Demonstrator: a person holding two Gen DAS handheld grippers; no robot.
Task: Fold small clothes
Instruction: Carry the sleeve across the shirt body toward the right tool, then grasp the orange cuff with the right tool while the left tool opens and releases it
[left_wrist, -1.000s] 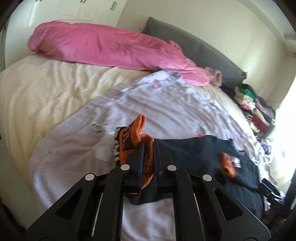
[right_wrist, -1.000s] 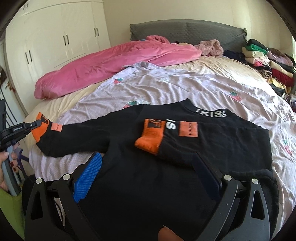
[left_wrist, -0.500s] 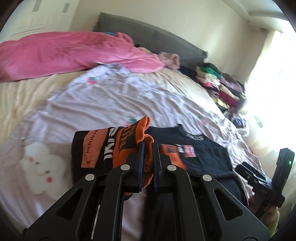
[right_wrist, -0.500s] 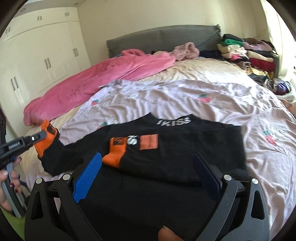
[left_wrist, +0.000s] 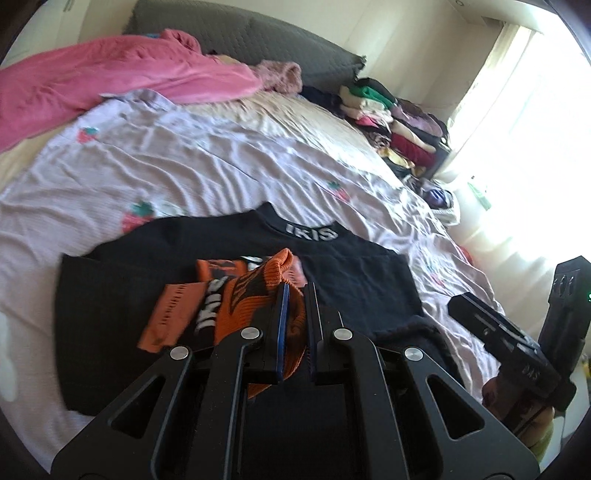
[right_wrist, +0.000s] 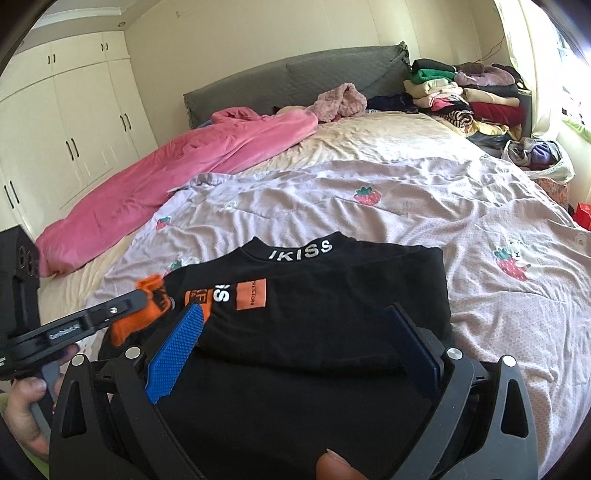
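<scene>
A small black sweater (right_wrist: 332, 314) with a white-lettered collar and orange cuffs lies on the lilac strawberry sheet (right_wrist: 406, 206); it also shows in the left wrist view (left_wrist: 351, 273). One sleeve is folded across its chest. My left gripper (left_wrist: 294, 291) is shut on the other sleeve's orange cuff (left_wrist: 258, 295) and holds it over the sweater's chest; it shows from the side in the right wrist view (right_wrist: 142, 295). My right gripper (right_wrist: 295, 314) is open and empty, just above the sweater's lower part. It shows at the right edge of the left wrist view (left_wrist: 458, 302).
A pink blanket (right_wrist: 177, 166) lies along the bed's far left. A grey headboard (right_wrist: 295, 81) stands at the back. A stack of folded clothes (right_wrist: 465, 92) sits at the far right corner. White wardrobes (right_wrist: 66, 122) line the left wall.
My left gripper has carried the orange cuff rightward, from off the sweater's left side onto its chest. My right gripper has stayed open over the lower part.
</scene>
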